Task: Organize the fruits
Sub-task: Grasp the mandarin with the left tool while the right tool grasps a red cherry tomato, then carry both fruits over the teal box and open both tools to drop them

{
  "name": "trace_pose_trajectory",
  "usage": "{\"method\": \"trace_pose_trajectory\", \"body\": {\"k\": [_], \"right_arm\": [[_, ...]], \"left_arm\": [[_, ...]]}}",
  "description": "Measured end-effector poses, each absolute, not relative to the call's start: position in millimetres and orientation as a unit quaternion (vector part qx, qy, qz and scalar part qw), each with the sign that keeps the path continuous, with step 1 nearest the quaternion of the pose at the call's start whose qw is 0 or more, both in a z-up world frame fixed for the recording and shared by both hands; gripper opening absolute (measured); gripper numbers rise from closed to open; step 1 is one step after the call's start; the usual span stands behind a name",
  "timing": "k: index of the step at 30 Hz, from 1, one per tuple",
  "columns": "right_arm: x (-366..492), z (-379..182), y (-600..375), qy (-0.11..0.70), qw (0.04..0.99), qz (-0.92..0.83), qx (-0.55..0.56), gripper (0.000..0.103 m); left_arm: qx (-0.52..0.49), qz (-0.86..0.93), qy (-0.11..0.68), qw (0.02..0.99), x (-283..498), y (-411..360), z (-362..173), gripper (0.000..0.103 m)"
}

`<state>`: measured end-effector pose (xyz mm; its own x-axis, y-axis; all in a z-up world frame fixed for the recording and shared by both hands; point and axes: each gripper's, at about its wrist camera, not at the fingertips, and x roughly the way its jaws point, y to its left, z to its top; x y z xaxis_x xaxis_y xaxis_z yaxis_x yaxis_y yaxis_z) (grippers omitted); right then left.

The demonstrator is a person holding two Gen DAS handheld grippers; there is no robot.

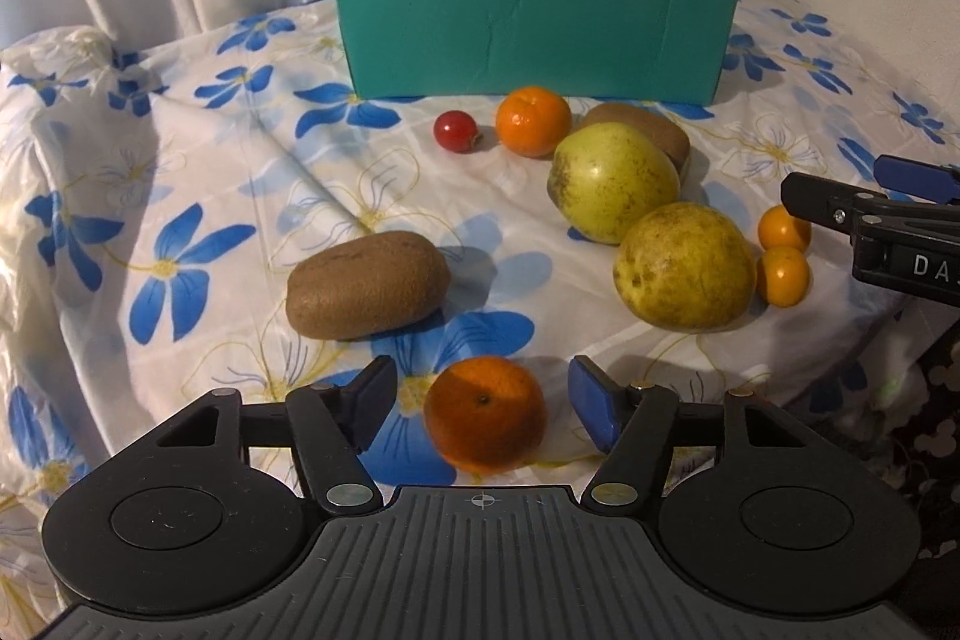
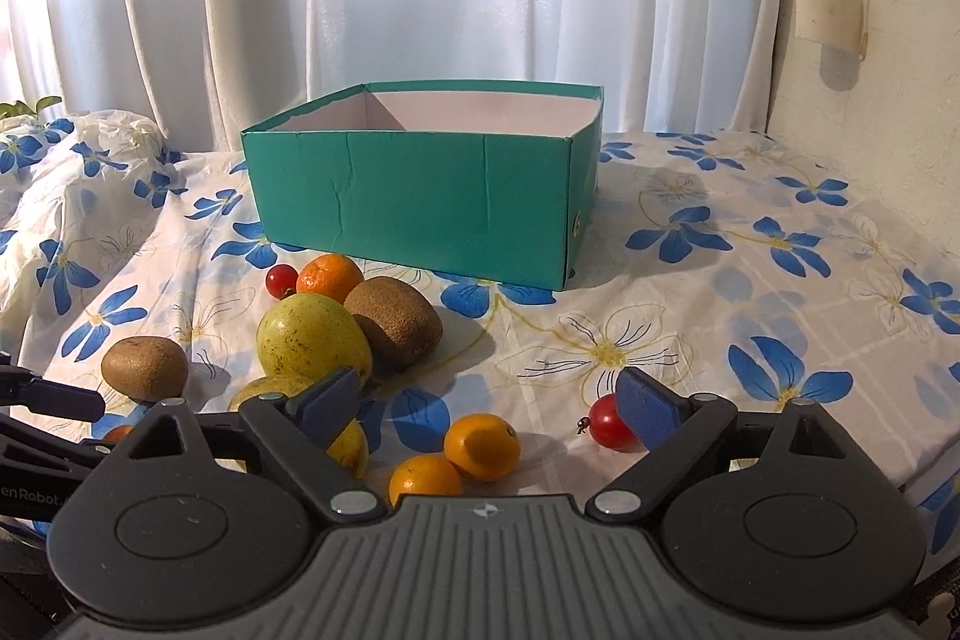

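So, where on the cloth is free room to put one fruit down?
Free: the cloth right of the teal box, and the left cloth beyond the near kiwi. Crowded: the fruit cluster around the pale apples.

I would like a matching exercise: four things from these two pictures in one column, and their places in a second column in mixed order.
Things:
1. mandarin
2. teal box
3. red cherry tomato
4. two small orange fruits

Places:
A. between the right gripper's open fingers
B. between the left gripper's open fingers
C. behind all the fruit
D. beside the right gripper's right finger

Pairs: 1-B, 2-C, 3-D, 4-A
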<state>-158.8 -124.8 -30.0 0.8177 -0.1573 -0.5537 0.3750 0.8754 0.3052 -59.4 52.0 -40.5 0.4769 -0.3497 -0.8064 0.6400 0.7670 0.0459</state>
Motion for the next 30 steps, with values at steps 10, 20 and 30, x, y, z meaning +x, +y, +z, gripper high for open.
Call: {"method": "trace_pose_trajectory", "body": {"k": [10, 20, 30], "right_arm": [[-147.7, -49.7, -135.2, 0.279, 0.917, -0.174, 0.225, 0.063], [-133.7, -80.3, -157.7, 0.301, 0.900, -0.219, 0.229, 0.039], [-133.7, -86.5, -162.4, 0.290, 0.906, -0.229, 0.209, 0.030]], "left_arm": [[0.173, -0.306, 0.417, 0.838, -60.0, 55.4, -57.2, 0.052], [0.171, -0.306, 0.414, 0.840, -61.5, 54.9, -56.2, 0.049], [0.165, -0.302, 0.409, 0.845, -58.4, 54.0, -47.2, 0.049]]}}
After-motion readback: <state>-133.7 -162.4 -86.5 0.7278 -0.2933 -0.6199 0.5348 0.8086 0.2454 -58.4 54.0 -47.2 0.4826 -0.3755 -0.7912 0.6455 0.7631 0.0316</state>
